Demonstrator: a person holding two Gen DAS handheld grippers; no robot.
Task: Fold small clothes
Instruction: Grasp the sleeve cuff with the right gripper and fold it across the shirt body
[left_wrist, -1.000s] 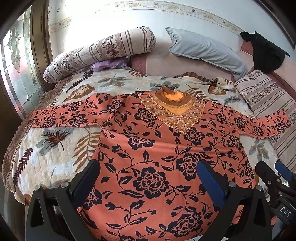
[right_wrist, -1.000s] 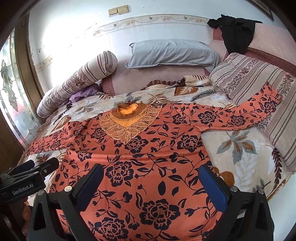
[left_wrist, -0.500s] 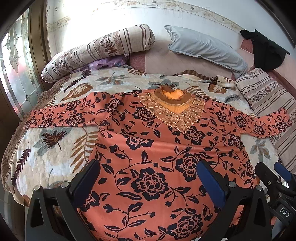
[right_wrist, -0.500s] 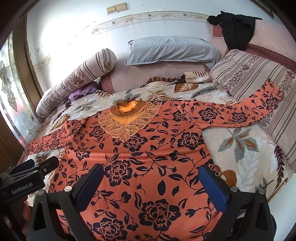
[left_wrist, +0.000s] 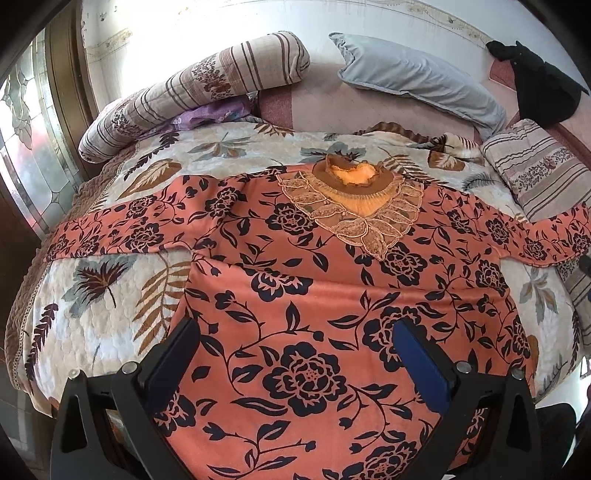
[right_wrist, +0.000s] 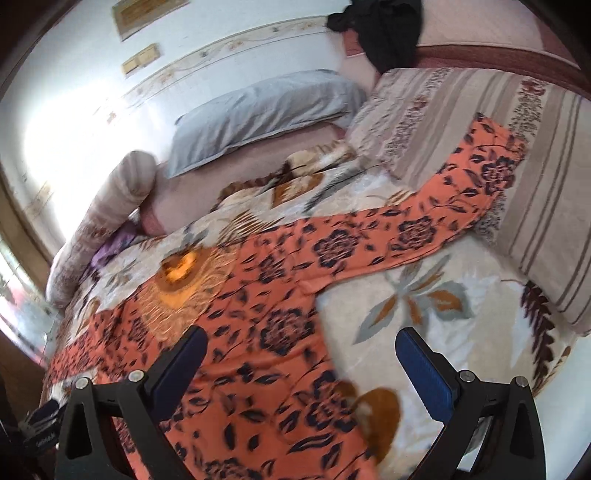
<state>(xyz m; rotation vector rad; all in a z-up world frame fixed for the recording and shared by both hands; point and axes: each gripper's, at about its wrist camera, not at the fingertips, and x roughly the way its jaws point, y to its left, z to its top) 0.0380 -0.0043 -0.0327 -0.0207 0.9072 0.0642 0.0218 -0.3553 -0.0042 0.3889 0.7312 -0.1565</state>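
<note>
An orange top with dark flowers (left_wrist: 325, 295) lies spread flat, front up, on the leaf-print bedspread (left_wrist: 96, 295), its lace collar (left_wrist: 354, 206) toward the pillows and both sleeves stretched out sideways. My left gripper (left_wrist: 295, 354) hovers open above the lower body of the top, holding nothing. In the blurred right wrist view the same top (right_wrist: 266, 321) fills the left half. Its right sleeve (right_wrist: 417, 225) runs up onto a striped cushion (right_wrist: 517, 162). My right gripper (right_wrist: 301, 360) is open and empty over the top's right side edge.
A striped bolster (left_wrist: 192, 92) and a grey pillow (left_wrist: 417, 81) lie at the head of the bed. A black garment (left_wrist: 539, 88) hangs at the back right. A window with patterned glass (left_wrist: 26, 147) borders the bed's left edge.
The right gripper has swung sharply to the right and tilted, now facing the right sleeve and striped cushion. The left gripper has crept slightly forward over the top. Both stay open.
</note>
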